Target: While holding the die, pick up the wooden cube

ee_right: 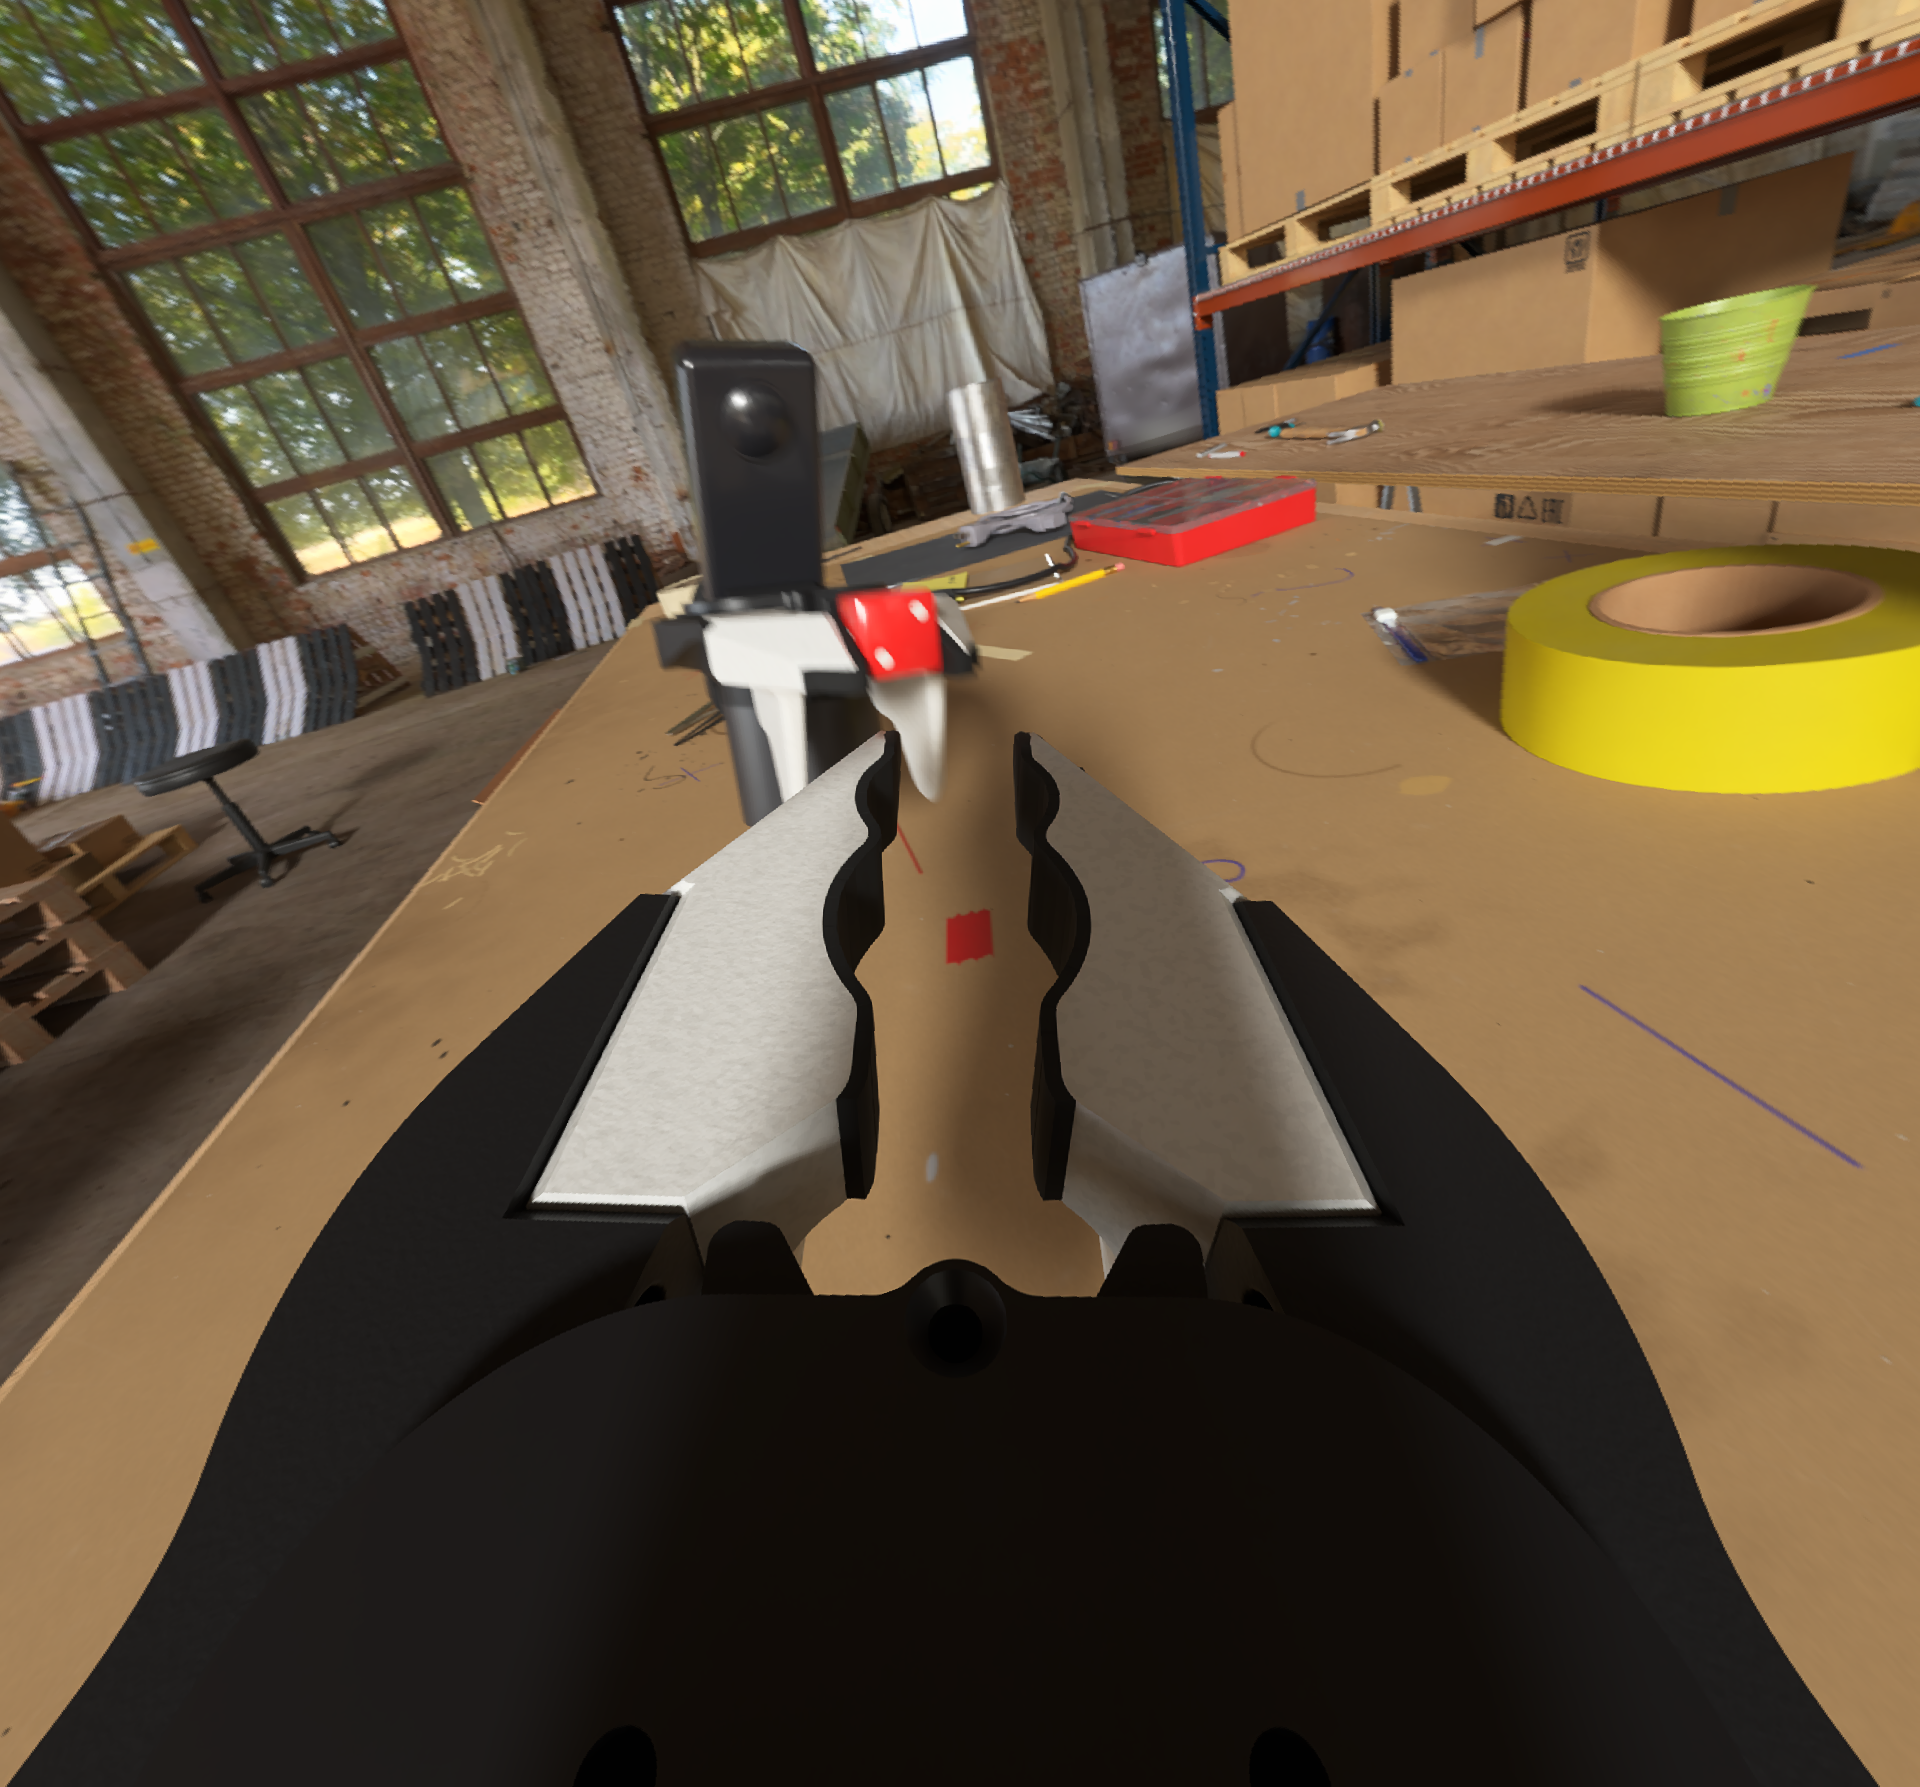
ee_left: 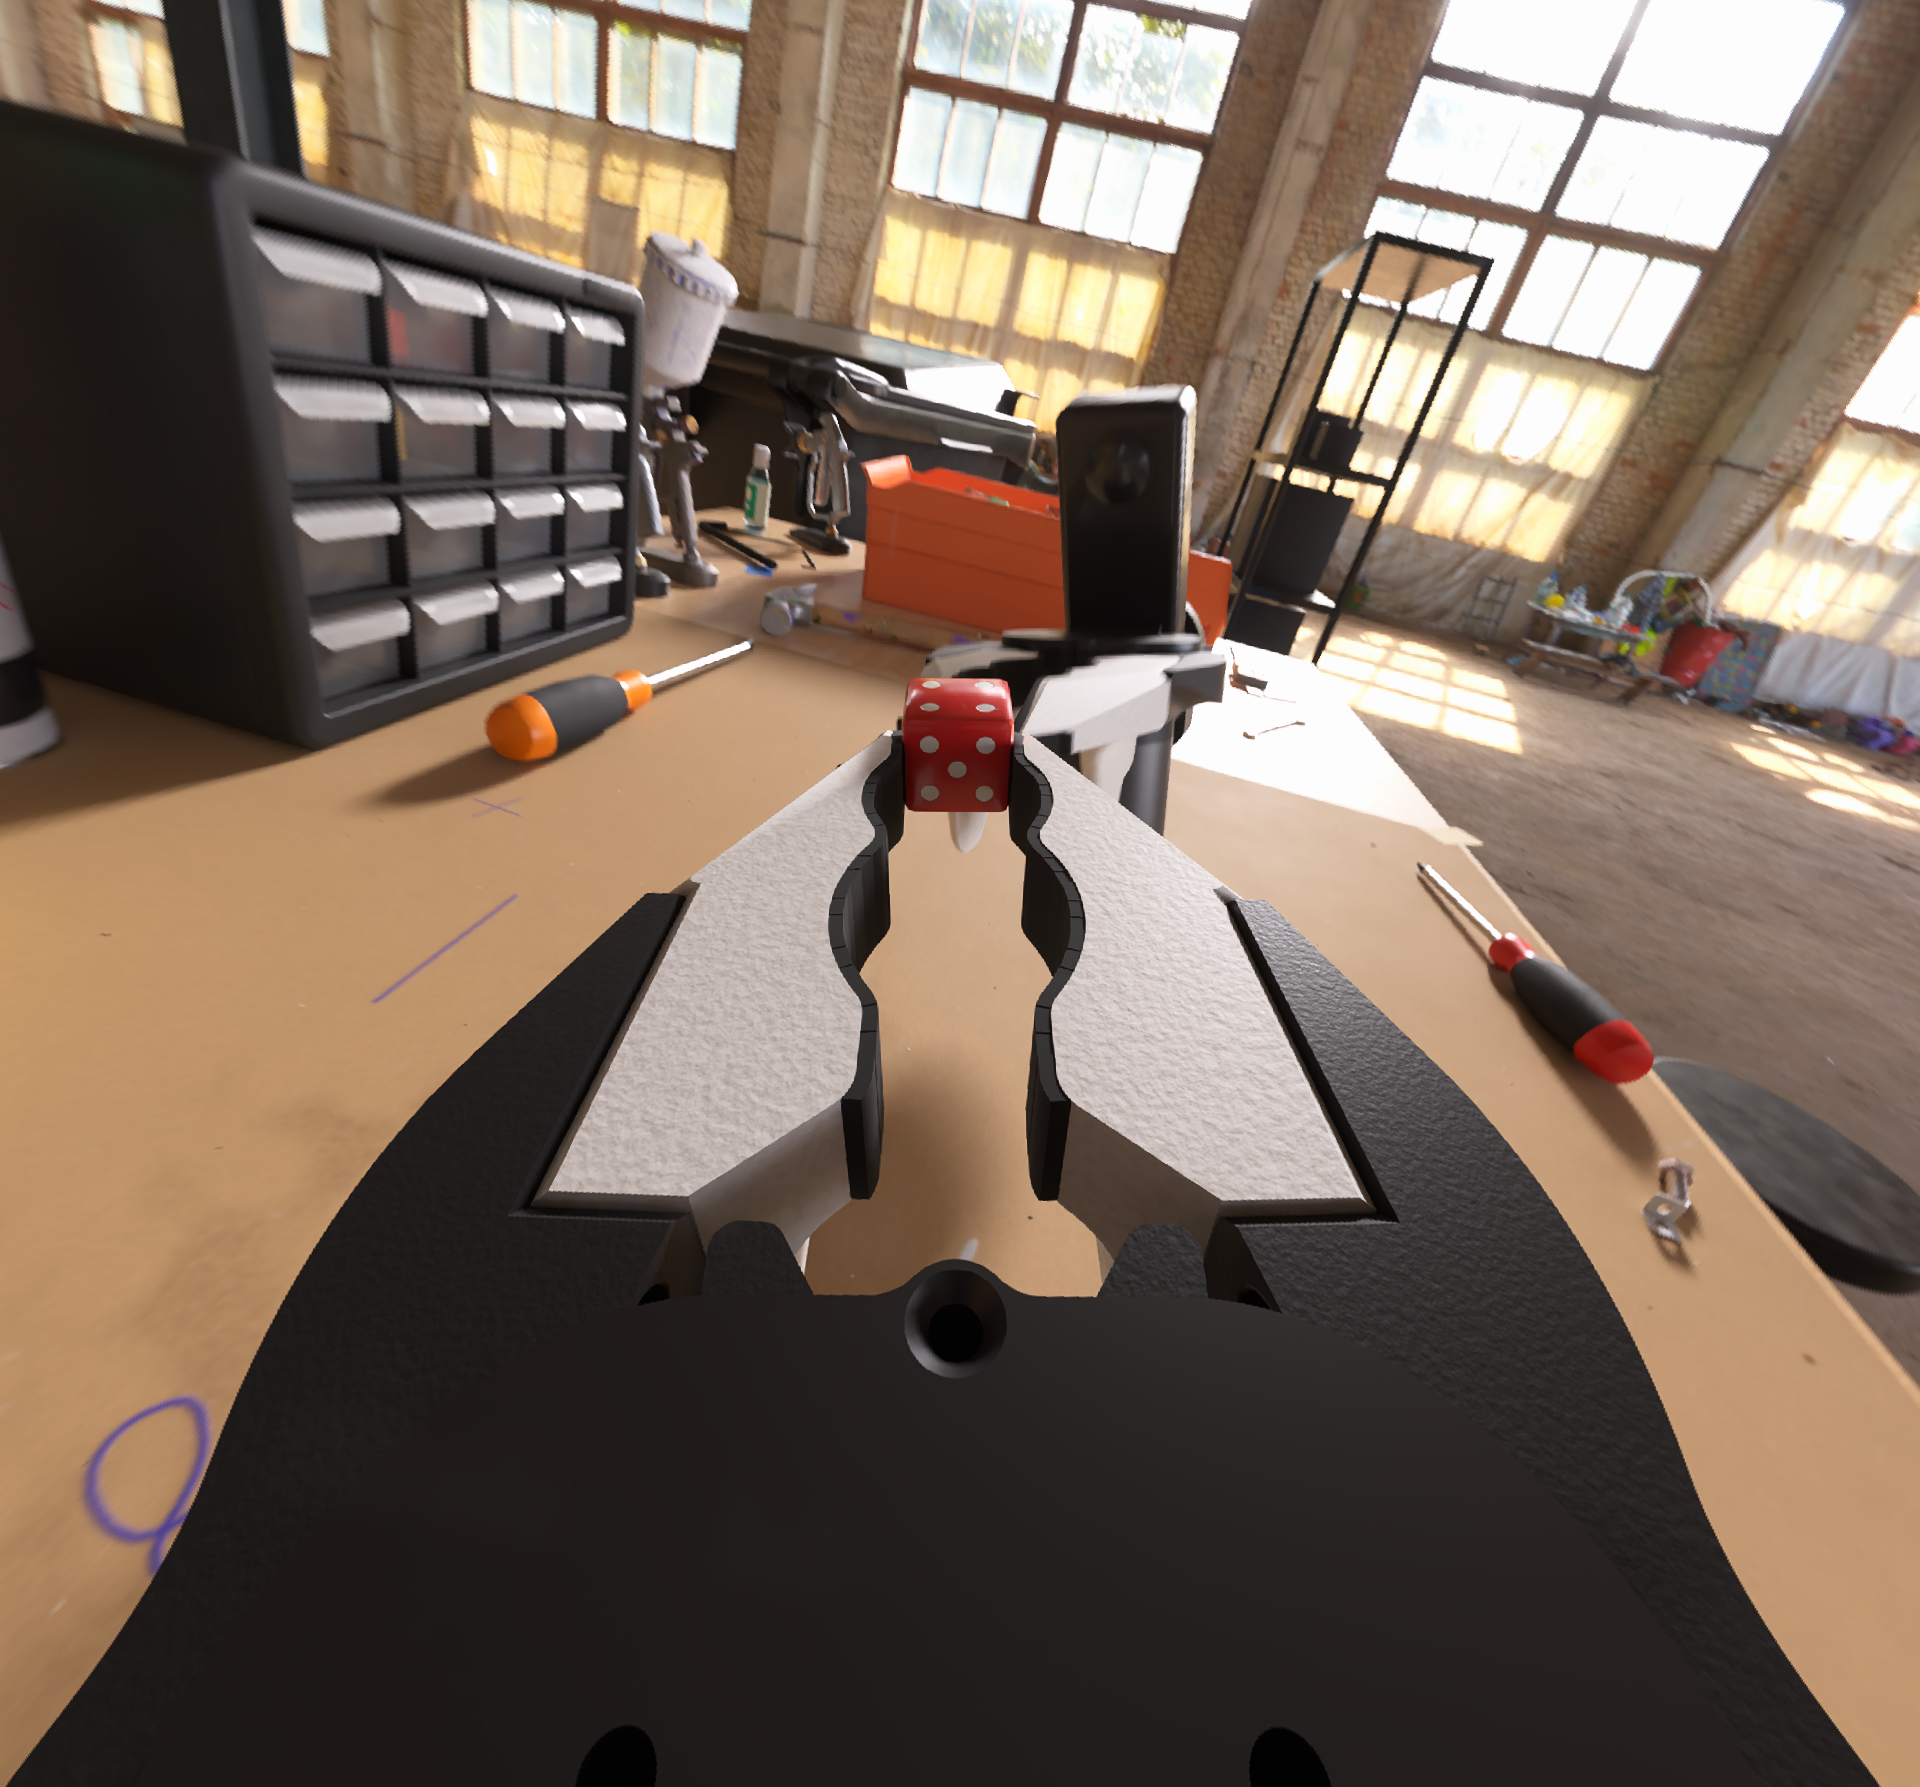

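Between the left gripper's point(ee_left: 957, 748) fingertips we see the red die point(ee_left: 957, 745) pinched; the right gripper point(ee_right: 954, 745) stands narrowly parted, seemingly holding nothing, above the table point(ee_right: 1455, 1010).

My left gripper point(ee_left: 957, 750) with grainy white fingers point(ee_left: 727, 1010) in matt black housing, glossy red die point(ee_left: 957, 745), smooth matt brown board tabletop point(ee_left: 260, 958), shiny yellow tape roll point(ee_right: 1704, 677).

The left tongs point(ee_left: 957, 769) pinch a red die point(ee_left: 956, 746) above the brown surface point(ee_left: 312, 958). The right tongs point(ee_left: 1117, 698) hang just beyond.
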Motion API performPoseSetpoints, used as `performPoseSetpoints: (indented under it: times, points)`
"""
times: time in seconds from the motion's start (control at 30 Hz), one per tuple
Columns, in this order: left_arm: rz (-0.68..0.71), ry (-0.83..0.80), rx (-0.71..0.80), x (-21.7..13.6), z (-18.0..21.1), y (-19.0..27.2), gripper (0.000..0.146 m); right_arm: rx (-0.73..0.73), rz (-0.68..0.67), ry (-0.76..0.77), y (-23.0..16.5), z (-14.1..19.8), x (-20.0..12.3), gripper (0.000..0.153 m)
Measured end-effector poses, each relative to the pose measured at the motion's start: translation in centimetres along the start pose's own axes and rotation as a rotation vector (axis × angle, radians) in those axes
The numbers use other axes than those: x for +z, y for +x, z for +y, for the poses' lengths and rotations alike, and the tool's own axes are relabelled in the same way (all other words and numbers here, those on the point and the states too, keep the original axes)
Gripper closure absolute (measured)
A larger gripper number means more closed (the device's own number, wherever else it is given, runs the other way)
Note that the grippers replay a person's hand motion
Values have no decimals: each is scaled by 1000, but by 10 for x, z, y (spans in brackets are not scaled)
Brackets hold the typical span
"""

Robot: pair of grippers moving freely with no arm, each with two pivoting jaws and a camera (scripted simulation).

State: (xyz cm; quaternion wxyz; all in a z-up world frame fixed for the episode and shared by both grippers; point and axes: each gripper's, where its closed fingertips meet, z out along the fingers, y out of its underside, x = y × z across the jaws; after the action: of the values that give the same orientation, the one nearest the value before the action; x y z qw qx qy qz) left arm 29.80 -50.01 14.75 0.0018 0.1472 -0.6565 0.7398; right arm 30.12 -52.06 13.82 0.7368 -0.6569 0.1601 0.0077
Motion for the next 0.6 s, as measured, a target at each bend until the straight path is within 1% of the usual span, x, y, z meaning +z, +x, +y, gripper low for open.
performPoseSetpoints:
  times: [0.1,0.17,0.23,0.3,0.37,0.43,0.5,0.6]
  points:
    - [-54,35,24,-23,-20,4,127,-23,46,-26,7,3,-1,131]
    - [-130,38,56,-47,-29,2,127,-61,66,-63,10,8,4,131]
    - [-223,53,66,-75,-33,0,127,-123,76,-122,11,12,15,131]
    - [-314,76,68,-103,-34,1,127,-197,68,-197,11,16,35,129]
    - [-385,81,92,-124,-32,4,127,-270,26,-266,9,14,65,128]
    - [-420,77,125,-137,-33,10,127,-323,-51,-309,7,3,105,125]
    - [-421,96,142,-143,-38,16,127,-362,-155,-341,3,-10,154,124]
    - [-416,129,133,-148,-43,19,127,-419,-297,-450,-2,-22,239,124]
